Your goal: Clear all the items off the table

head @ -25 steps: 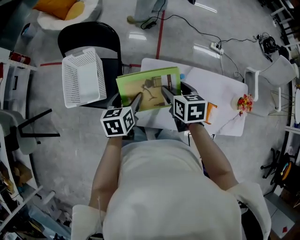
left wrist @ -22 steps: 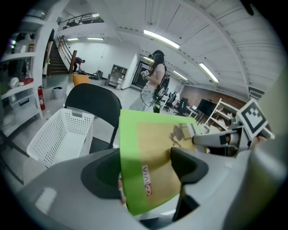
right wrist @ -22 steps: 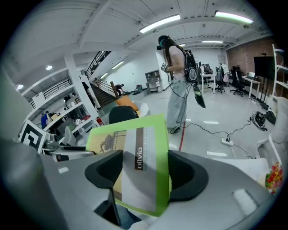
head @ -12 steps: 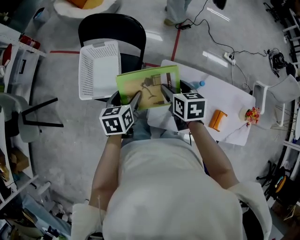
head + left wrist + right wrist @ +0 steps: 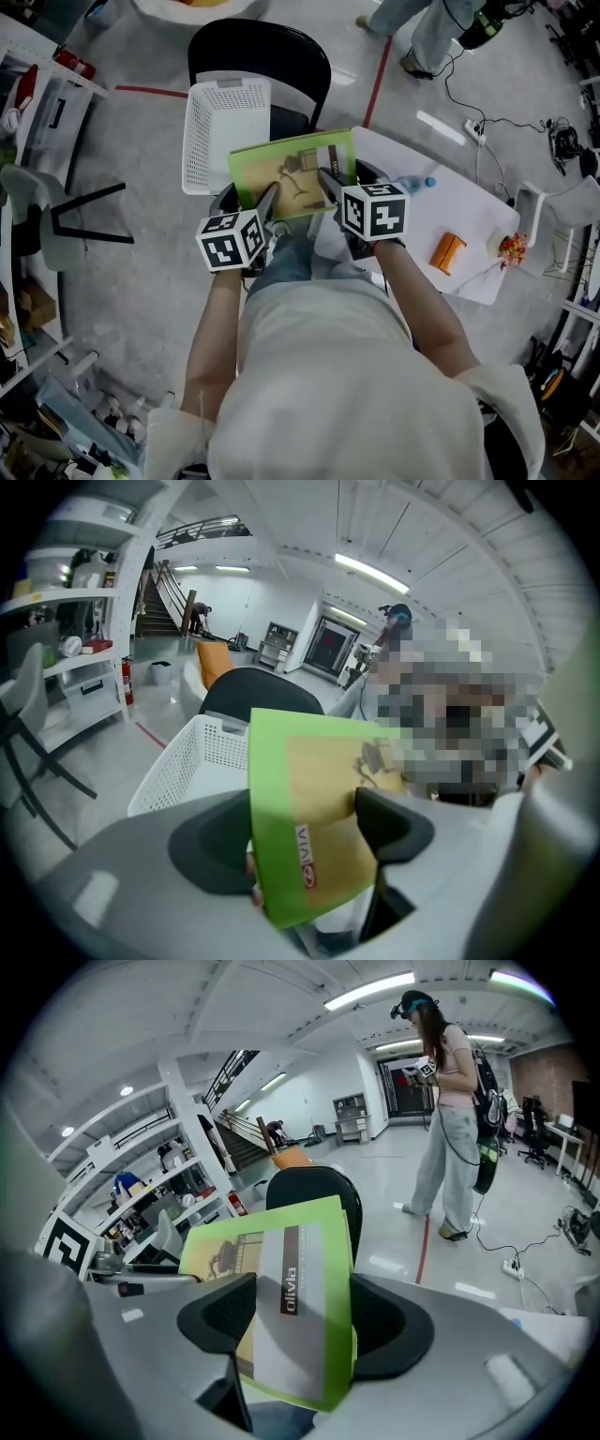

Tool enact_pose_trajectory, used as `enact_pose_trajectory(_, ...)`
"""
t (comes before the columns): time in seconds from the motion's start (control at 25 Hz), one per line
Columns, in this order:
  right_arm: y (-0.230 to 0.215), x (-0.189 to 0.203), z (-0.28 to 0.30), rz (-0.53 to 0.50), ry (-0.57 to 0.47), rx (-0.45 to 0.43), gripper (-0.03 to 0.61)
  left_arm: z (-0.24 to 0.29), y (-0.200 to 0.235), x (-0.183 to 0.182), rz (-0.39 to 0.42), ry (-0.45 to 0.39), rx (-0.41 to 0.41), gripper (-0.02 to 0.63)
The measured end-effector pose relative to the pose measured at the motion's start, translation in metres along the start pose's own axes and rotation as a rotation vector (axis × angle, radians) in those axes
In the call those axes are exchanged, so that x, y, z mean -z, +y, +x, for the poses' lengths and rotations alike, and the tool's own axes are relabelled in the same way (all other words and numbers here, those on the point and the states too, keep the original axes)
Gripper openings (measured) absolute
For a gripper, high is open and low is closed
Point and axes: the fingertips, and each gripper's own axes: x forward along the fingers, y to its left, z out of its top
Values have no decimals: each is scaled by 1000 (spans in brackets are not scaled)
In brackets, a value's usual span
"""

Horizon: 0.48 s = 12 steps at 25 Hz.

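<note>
Figure: head view, read from the wearer outward. Nearest, the left gripper [image 5: 267,201] and the right gripper [image 5: 329,186] are each clamped on the near edge of one green booklet [image 5: 292,172], the left toward its seven o'clock corner, the right toward five o'clock. This two-point hold probably keeps the thin, limp cover from sagging while it is carried flat. The booklet is off the tabletop [image 5: 452,212], held in the air above the person's knees. At eleven o'clock from it, just beside, one white perforated basket [image 5: 223,131] rests on one black chair [image 5: 258,52]; it is judged to be the receptacle, set within easy reach of the cleared items. At three to four o'clock the white tabletop bears three things yet to clear: one orange block [image 5: 448,251], one bottle with a blue cap [image 5: 413,184], and one small red-and-yellow object [image 5: 511,248] too small to identify
</note>
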Motion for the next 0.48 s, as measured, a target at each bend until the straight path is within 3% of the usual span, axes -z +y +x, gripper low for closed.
enact_pose_trajectory(0.48,65,-19,70,-50,56,-69,299,-7,89,-10,-71,2,-70,342)
